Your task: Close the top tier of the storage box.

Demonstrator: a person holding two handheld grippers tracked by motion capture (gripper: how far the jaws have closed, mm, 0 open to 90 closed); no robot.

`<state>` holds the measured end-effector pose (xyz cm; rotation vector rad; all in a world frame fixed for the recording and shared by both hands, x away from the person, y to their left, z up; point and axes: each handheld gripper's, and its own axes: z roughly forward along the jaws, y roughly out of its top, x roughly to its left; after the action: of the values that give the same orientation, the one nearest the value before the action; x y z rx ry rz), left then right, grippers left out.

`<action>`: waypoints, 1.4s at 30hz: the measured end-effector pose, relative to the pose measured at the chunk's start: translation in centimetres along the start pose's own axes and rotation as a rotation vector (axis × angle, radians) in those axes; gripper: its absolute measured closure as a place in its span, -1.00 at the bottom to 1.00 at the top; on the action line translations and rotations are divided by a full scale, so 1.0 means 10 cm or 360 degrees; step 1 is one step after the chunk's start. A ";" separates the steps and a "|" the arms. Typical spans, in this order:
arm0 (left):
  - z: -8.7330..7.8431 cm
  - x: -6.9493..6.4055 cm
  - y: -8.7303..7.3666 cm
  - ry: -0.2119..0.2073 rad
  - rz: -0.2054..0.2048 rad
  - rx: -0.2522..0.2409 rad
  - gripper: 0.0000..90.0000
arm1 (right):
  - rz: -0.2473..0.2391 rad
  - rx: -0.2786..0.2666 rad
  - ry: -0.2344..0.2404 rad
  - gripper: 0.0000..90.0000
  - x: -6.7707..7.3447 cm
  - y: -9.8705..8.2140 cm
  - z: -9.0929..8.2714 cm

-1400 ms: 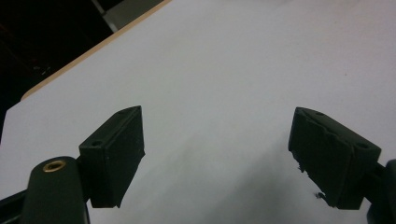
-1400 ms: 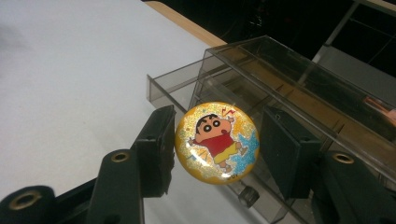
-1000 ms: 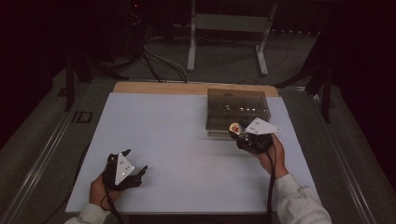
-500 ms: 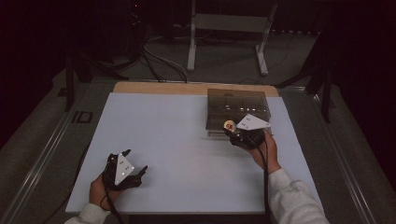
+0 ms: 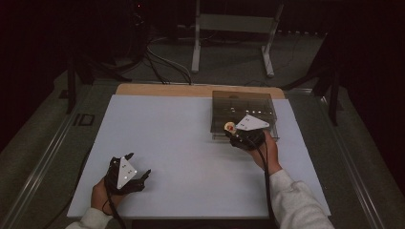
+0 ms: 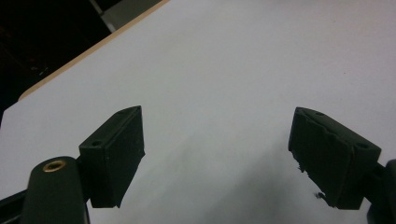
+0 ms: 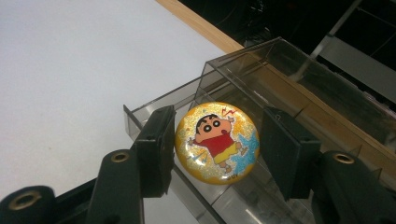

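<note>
A round yellow badge with a cartoon child on it hangs between the jaws of my right gripper, which is shut on it by its edges. In the high view the badge and the right gripper are over the front edge of a clear smoky plastic box at the table's far right. The box has open compartments just beyond the badge. My left gripper rests near the front left of the white sheet, open, and there is just bare white surface between its jaws.
A white sheet covers the table, with a wooden strip showing along its far edge. Behind the table stand a metal frame and loose cables on a dark floor.
My right gripper has carried the badge a little to the left and slightly down, along the box's front edge. The left gripper has stayed where it was.
</note>
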<state>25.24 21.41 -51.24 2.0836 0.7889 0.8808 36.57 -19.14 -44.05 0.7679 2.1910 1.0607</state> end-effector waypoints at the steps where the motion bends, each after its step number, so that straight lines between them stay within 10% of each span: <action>1: 0.00 0.00 0.00 0.0000 -0.0001 0.0001 -0.56 | 0.0001 -0.0002 0.0003 0.03 0.00 0.01 0.01; 23: 0.01 0.00 -0.01 -0.0011 -0.0007 0.0010 -0.56 | 0.0046 0.0002 0.0003 0.20 0.00 0.00 0.10; 42: 0.01 0.00 -0.01 -0.0002 0.0001 0.0012 -0.56 | 0.0210 -0.0235 -0.0083 0.74 -0.15 -0.06 -0.29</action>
<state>25.29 21.42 -51.41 2.0907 0.7919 0.8785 35.39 -21.91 -42.73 0.8724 2.0158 1.2385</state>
